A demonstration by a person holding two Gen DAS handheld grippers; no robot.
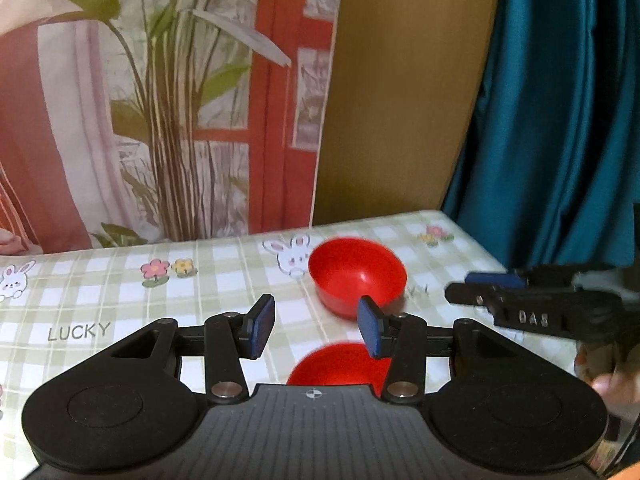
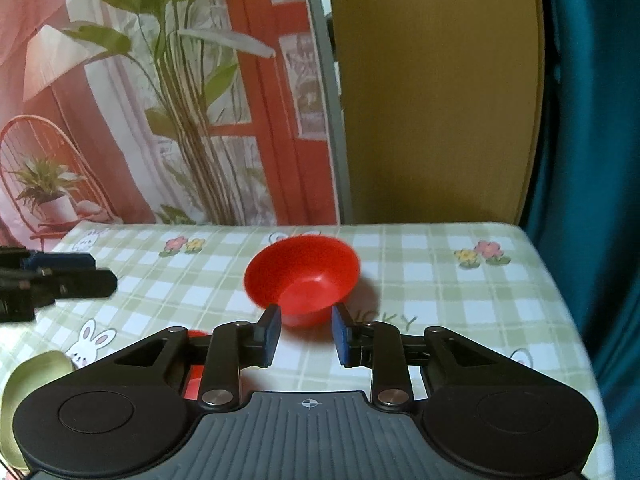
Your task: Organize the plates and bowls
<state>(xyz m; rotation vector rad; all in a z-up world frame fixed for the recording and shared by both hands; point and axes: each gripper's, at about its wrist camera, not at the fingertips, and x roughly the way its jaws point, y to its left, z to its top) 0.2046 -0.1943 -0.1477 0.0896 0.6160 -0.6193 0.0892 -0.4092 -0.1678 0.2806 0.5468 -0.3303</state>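
Observation:
A red bowl [image 2: 304, 276] stands on the checked tablecloth [image 2: 440, 280], a little beyond my right gripper [image 2: 306, 330]. The right jaws stand slightly apart with nothing between the pads, so it is open. In the left wrist view the same red bowl [image 1: 357, 276] lies past my right fingertip. My left gripper [image 1: 316, 328] is open and holds nothing. A second red dish [image 1: 340, 364] shows just under it, partly hidden by the gripper body. The right gripper [image 1: 456, 290] reaches in from the right, short of the bowl.
A pale green dish [image 2: 36, 372] peeks out at the lower left. The left gripper [image 2: 100, 276] enters from the left edge. A printed plant backdrop [image 2: 180, 100] and a brown board [image 2: 432, 100] rise behind the table. A teal curtain [image 2: 592, 160] hangs on the right.

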